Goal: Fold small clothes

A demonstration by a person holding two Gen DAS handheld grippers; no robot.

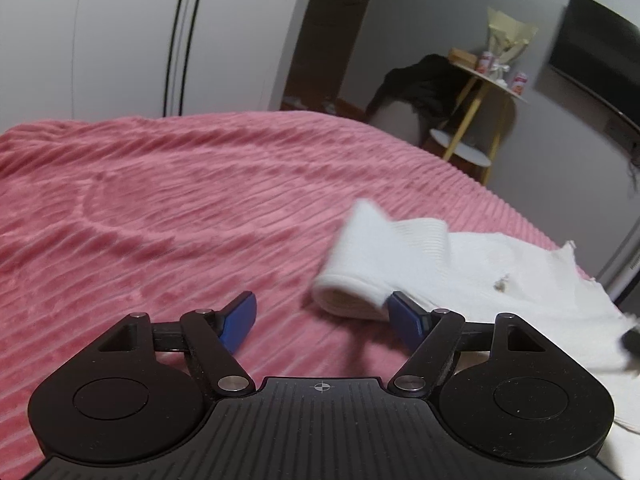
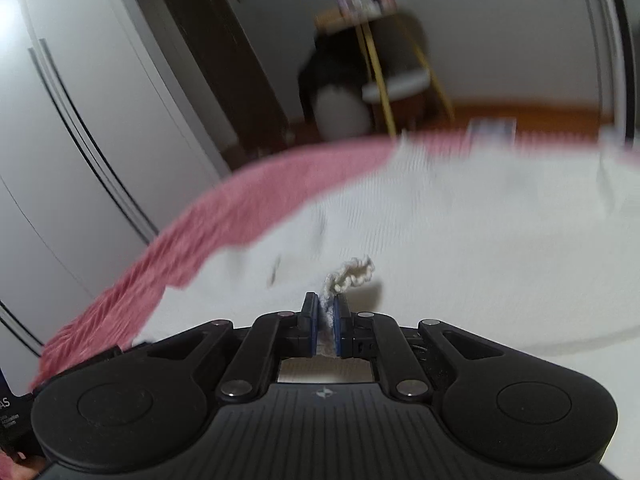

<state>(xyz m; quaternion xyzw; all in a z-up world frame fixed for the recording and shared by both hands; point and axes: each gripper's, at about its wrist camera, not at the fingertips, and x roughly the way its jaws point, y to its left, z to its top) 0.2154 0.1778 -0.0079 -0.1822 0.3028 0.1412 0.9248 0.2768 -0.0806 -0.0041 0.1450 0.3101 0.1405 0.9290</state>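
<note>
A small white knit garment point(image 1: 472, 268) lies on the pink ribbed blanket point(image 1: 180, 208), its ribbed sleeve cuff point(image 1: 352, 296) folded over toward me. My left gripper point(image 1: 324, 316) is open just above the blanket, its right fingertip point(image 1: 404, 316) touching the cuff, with nothing between the fingers. In the blurred right wrist view the same white garment point(image 2: 460, 240) fills the bed. My right gripper point(image 2: 325, 312) is shut on a frilly edge of the garment point(image 2: 354, 272), pinched between its blue pads.
The pink blanket's point(image 2: 224, 224) far edge drops to the floor. Beyond it stand a white wardrobe point(image 1: 140, 36), a small round side table with yellow legs point(image 1: 484, 92) bearing cans, a chair with dark clothing point(image 1: 424, 84), and a wall television point(image 1: 600, 52).
</note>
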